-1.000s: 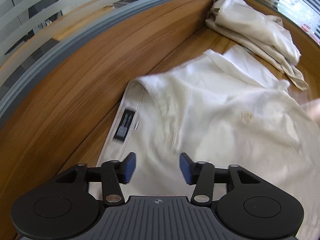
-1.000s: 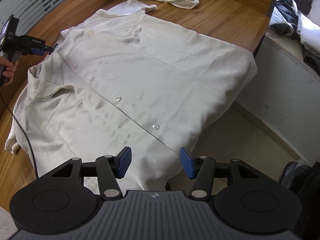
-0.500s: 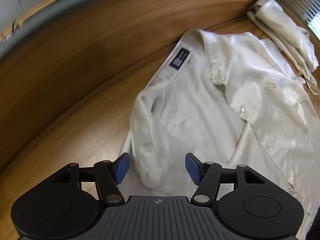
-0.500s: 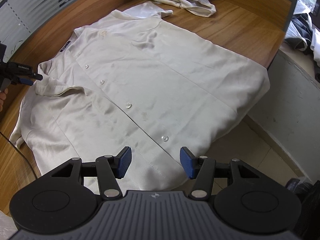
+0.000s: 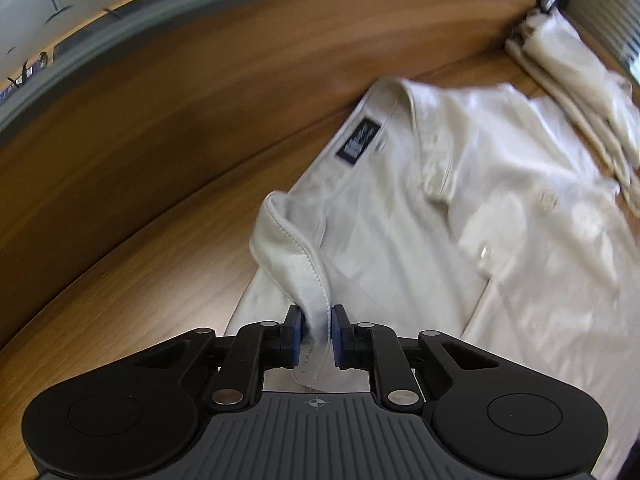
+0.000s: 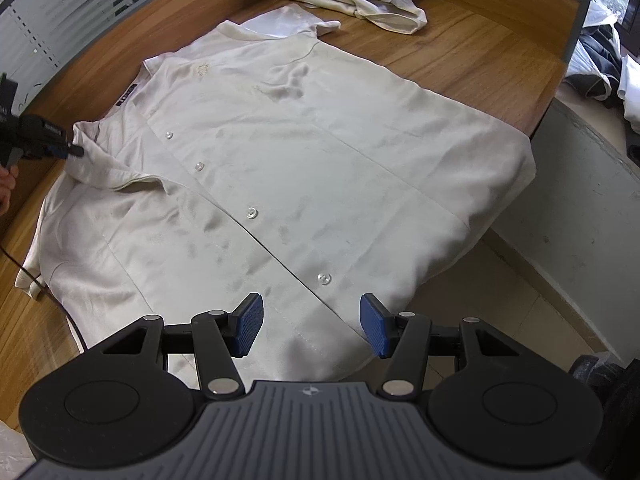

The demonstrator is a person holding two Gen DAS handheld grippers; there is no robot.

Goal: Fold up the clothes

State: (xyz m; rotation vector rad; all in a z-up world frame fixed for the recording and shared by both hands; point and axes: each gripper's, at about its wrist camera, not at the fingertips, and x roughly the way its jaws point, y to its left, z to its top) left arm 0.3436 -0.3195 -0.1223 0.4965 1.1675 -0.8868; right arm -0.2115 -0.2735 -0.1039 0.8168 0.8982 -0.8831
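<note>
Where left gripper (image 5: 316, 330) pinches collar (image 5: 294, 258), perhaps: right gripper's (image 6: 311, 325) buttoned shirt (image 6: 320, 168) overview.

Both views are bright with daylight. In the left wrist view the light falls from the far right, where slatted blinds blow out to white; the cream button-up shirt (image 5: 460, 216) glares there, and its right side is smeared by motion blur. The near collar edge is sharp enough to show stitching. The brown wooden tabletop (image 5: 160, 184) carries a soft sheen and bends strongly with the fisheye, with black corners. In the right wrist view the light is more even; the shirt (image 6: 304, 168) is crisp, showing grey creases and faint shadows, while the far right window is overexposed.
</note>
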